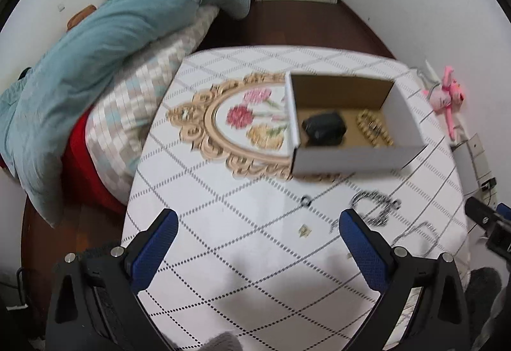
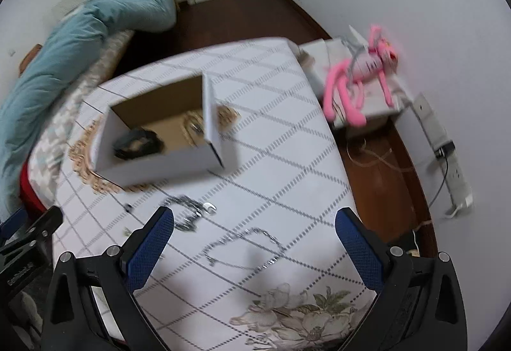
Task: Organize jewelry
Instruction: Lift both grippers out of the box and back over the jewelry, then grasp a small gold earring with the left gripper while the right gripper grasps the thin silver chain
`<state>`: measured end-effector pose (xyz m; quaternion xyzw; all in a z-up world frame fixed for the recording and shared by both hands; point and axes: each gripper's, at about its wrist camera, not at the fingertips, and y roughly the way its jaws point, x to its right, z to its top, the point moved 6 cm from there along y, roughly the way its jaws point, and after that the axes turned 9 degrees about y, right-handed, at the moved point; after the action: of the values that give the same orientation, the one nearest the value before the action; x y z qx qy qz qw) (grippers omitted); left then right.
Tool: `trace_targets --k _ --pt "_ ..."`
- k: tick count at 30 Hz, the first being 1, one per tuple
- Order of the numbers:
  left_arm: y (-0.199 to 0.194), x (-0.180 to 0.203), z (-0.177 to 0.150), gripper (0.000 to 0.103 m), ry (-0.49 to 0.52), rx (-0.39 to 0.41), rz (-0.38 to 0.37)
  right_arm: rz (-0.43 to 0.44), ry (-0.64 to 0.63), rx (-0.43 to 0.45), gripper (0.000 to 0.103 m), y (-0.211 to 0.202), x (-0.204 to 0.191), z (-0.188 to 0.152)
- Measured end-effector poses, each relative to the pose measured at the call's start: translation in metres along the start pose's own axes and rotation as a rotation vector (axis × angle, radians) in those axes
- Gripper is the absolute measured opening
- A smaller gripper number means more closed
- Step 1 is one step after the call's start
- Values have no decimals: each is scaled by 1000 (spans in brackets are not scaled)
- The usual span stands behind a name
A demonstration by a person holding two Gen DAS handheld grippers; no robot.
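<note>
An open white cardboard box stands on the table with a black bracelet and a gold chain inside; it also shows in the right wrist view. On the cloth before it lie a thick silver chain, a thin silver necklace, a small dark ring and a tiny gold piece. My left gripper is open and empty above the cloth. My right gripper is open and empty, over the thin necklace.
The table has a white diamond-pattern cloth with an ornate floral print. A bed with a teal duvet lies left. A pink plush toy sits on a white box at the right, above a power strip.
</note>
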<state>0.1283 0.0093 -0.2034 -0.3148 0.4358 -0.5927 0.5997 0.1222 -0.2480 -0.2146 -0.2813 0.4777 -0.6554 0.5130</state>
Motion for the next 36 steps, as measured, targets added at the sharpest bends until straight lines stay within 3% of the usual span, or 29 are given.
trace_targets --k 11,14,19,31,34,36 --pt "50 -5 -46 100 4 -113 -28 -45 87 -125 100 67 44 -41" --pt "58 4 -49 98 38 -116 -44 -50 91 -134 95 76 47 -47" --pt "66 23 -42 97 102 -96 -63 -64 69 -140 74 87 47 -51" --pt "76 60 -31 34 199 -78 -120 -86 10 -97 69 85 40 -49" --pt "76 66 -29 19 209 -73 -130 -81 -1 -88 59 82 35 -49" --pt "75 68 -29 13 210 -69 -139 -80 -7 -82 38 80 32 -49"
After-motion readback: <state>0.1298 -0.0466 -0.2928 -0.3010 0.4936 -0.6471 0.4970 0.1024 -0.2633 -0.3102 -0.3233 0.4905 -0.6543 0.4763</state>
